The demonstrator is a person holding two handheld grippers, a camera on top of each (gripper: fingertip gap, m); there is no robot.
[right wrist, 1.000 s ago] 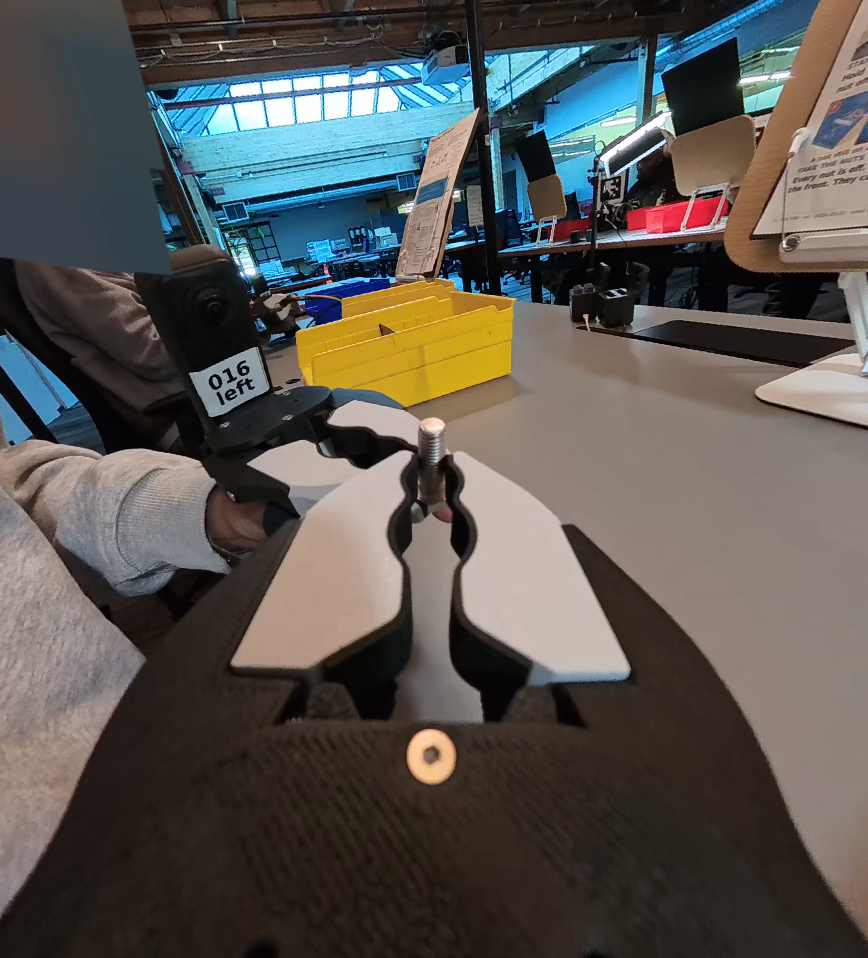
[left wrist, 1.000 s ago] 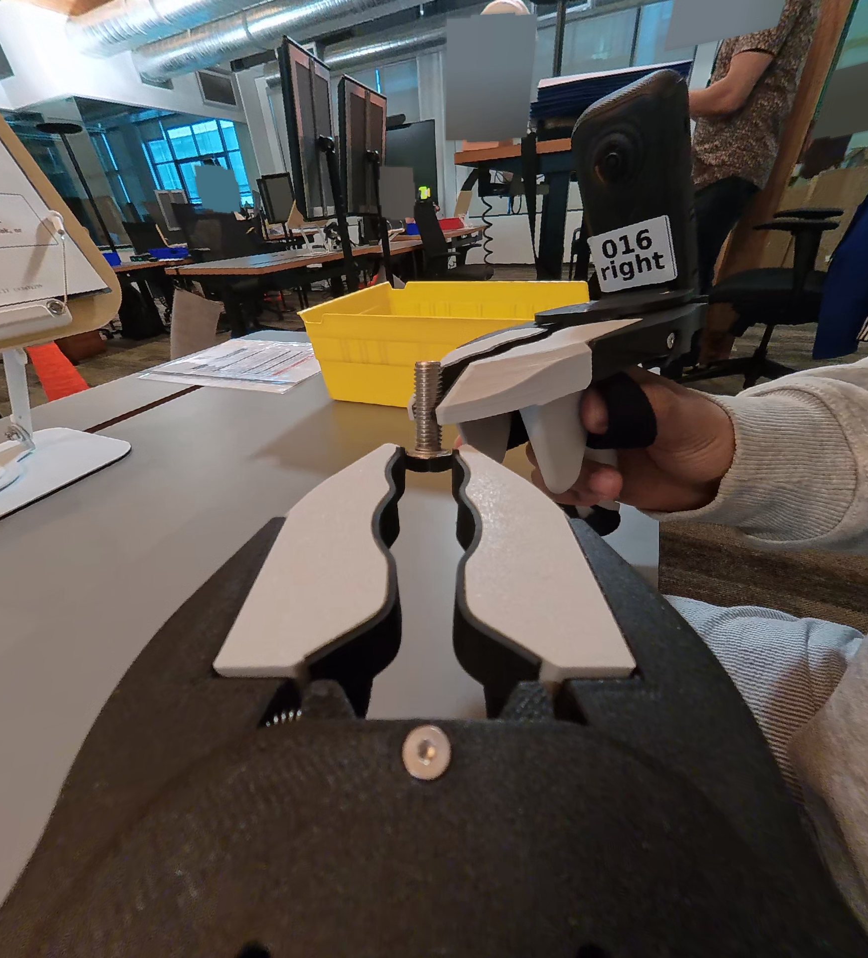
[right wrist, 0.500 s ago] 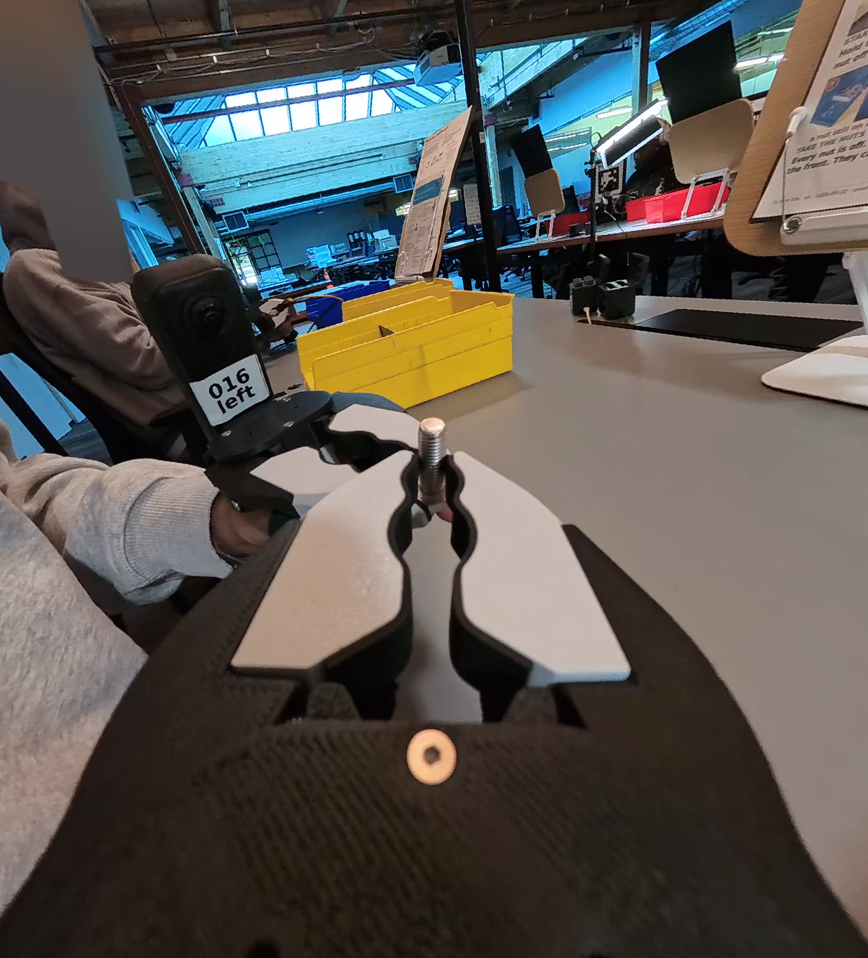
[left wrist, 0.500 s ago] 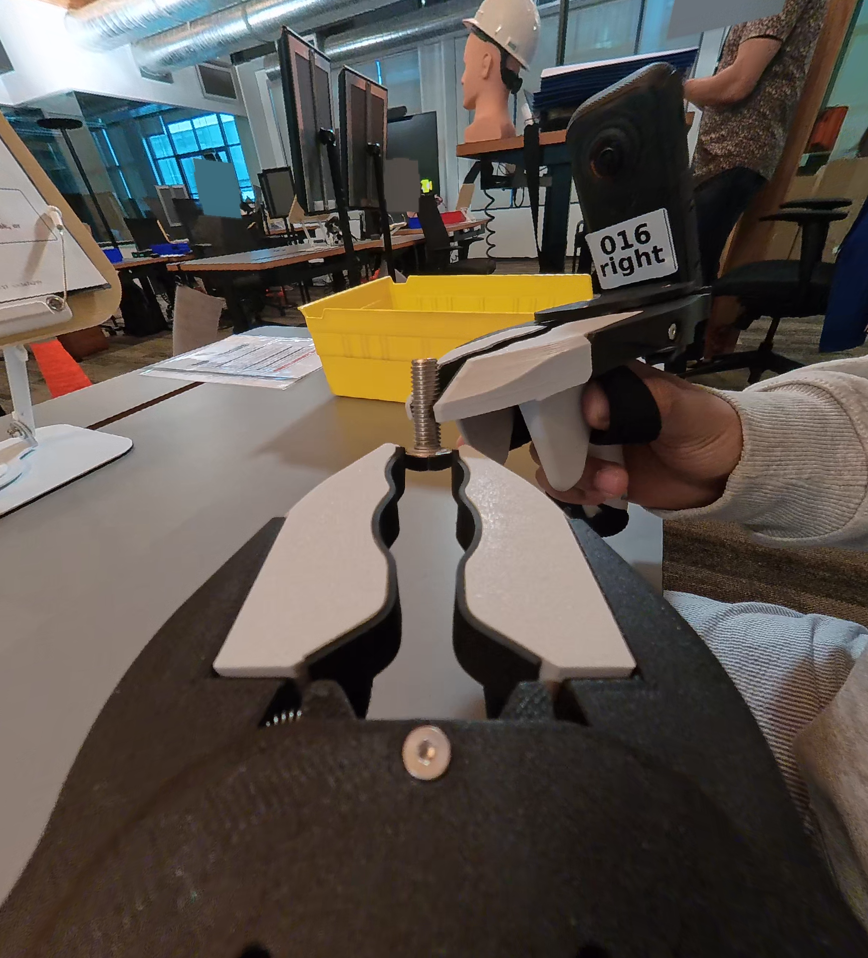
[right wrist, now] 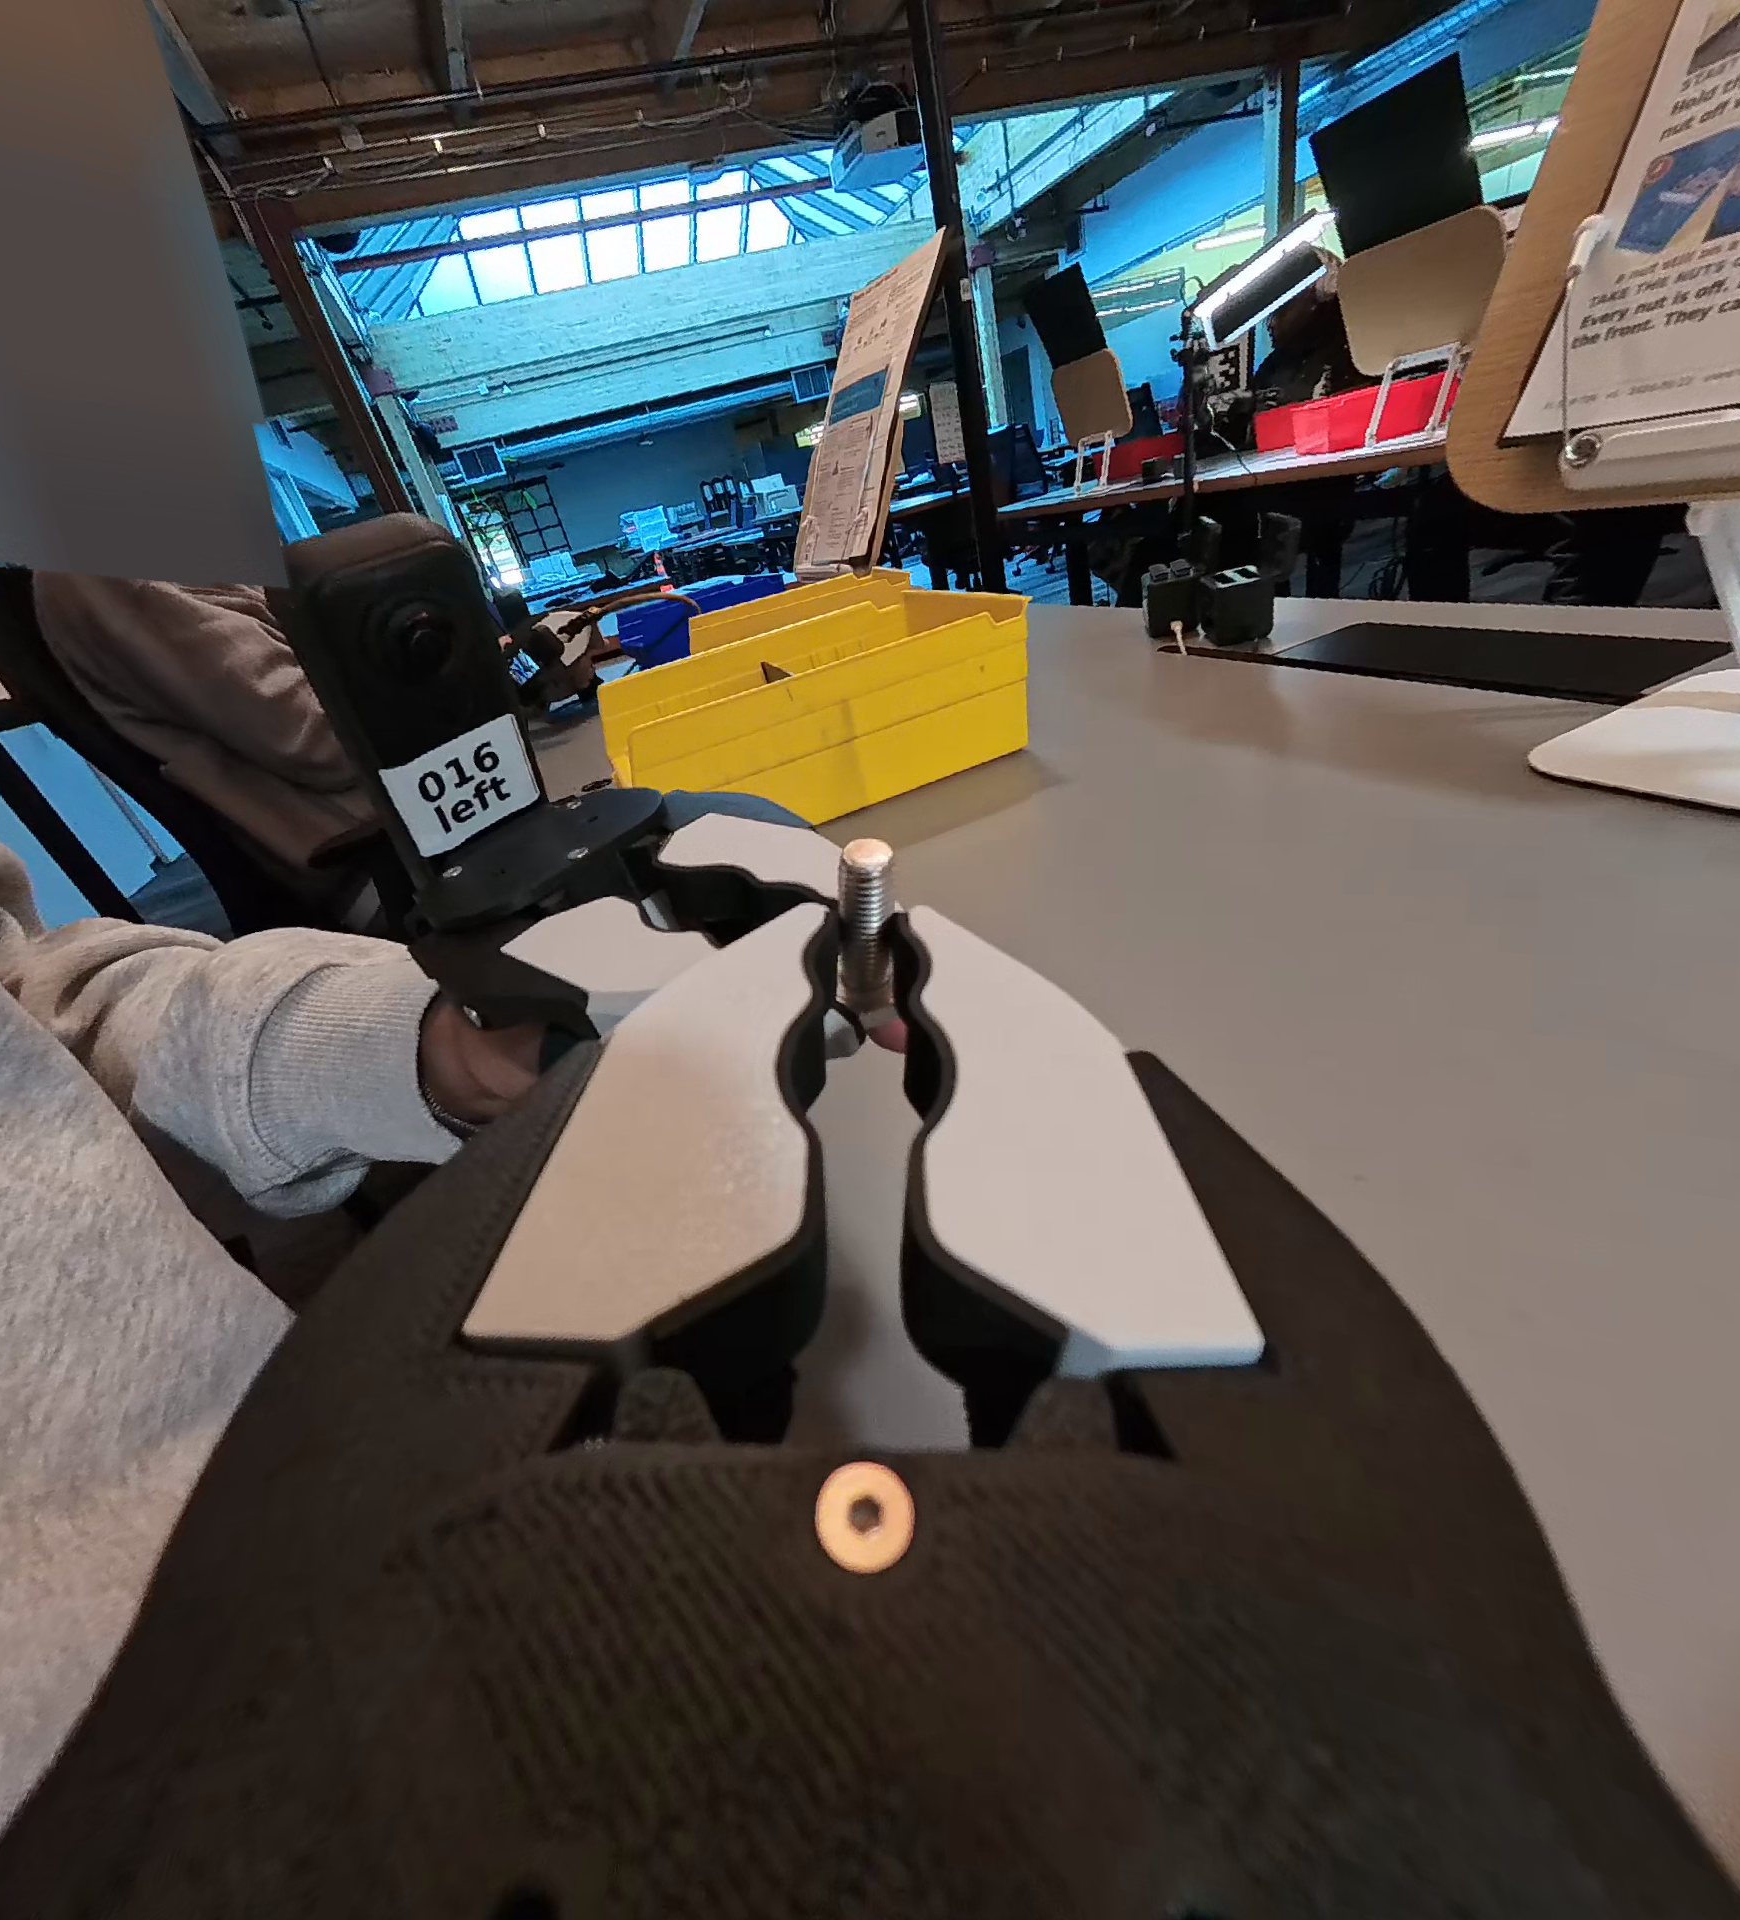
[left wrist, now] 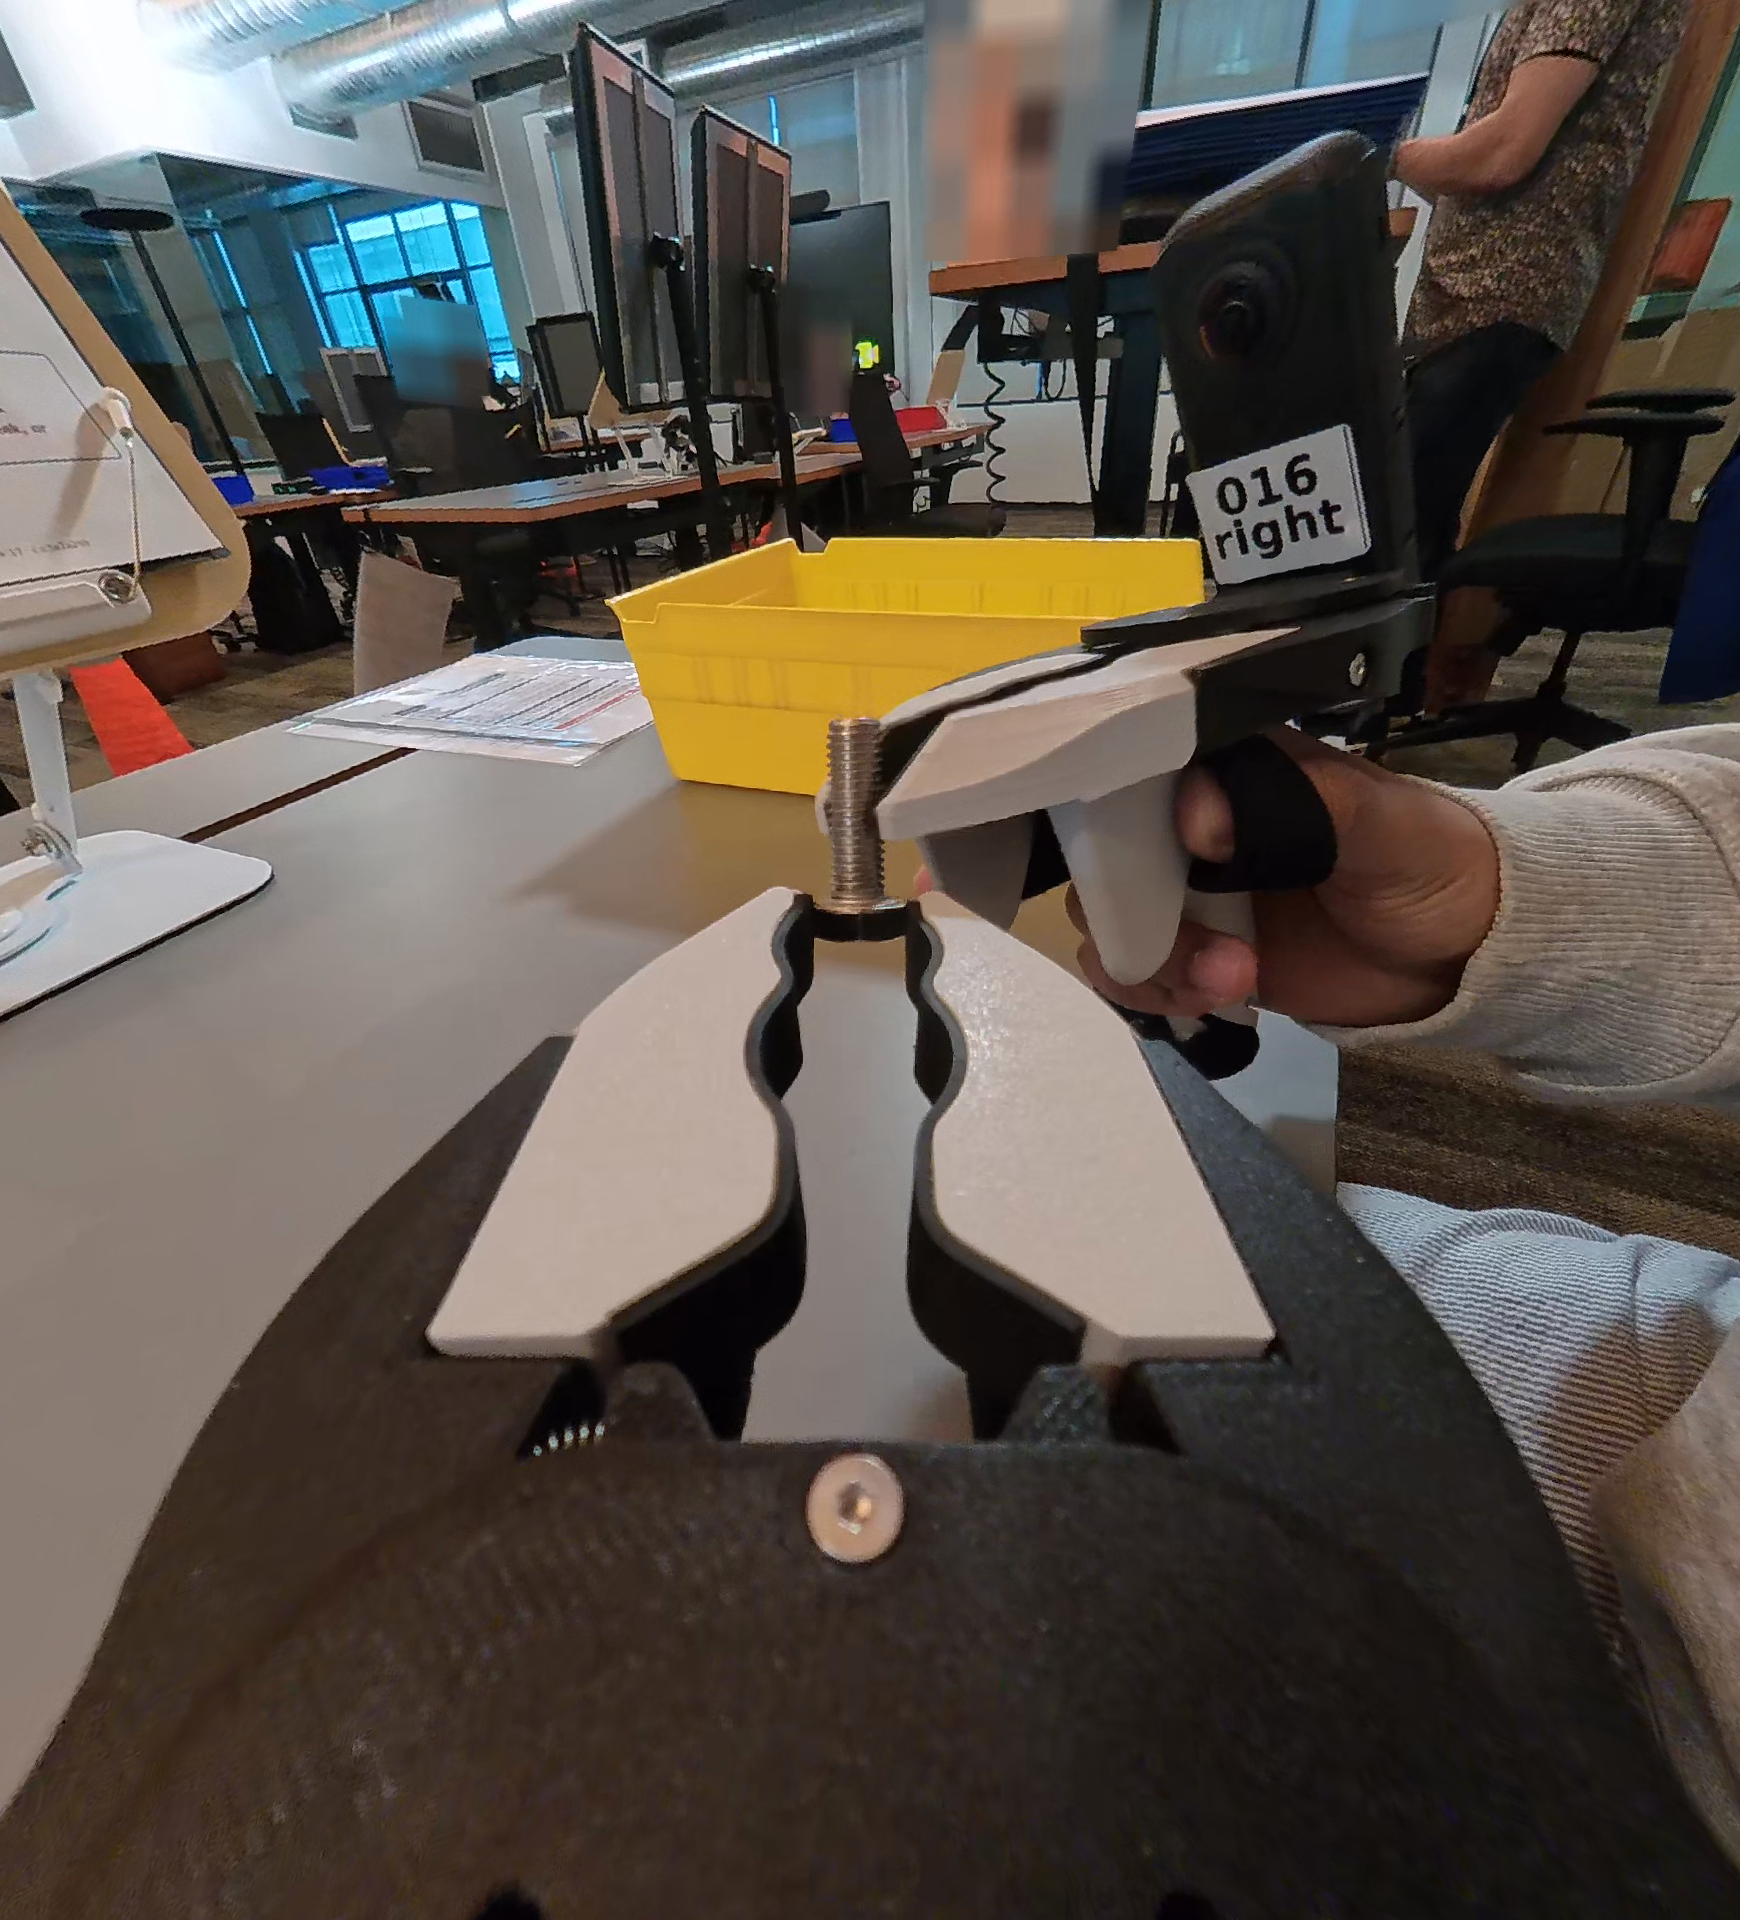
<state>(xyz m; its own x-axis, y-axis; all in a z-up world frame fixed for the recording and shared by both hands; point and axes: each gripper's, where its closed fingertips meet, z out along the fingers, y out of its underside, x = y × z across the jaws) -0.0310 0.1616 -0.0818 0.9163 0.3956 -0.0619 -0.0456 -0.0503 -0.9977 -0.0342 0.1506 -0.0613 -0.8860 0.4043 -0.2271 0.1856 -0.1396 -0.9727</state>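
left gripper (left wrist: 855,920) and right gripper (right wrist: 864,971) clamp upright bolt (left wrist: 853,816), bolt's base apparently hidden

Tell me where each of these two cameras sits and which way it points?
Left wrist view: on the left gripper, looking along its fingers at the bolt, right gripper and yellow bin; right hand shows.
Right wrist view: on the right gripper, facing the left gripper.
Shared: bolt, bin, grey table.
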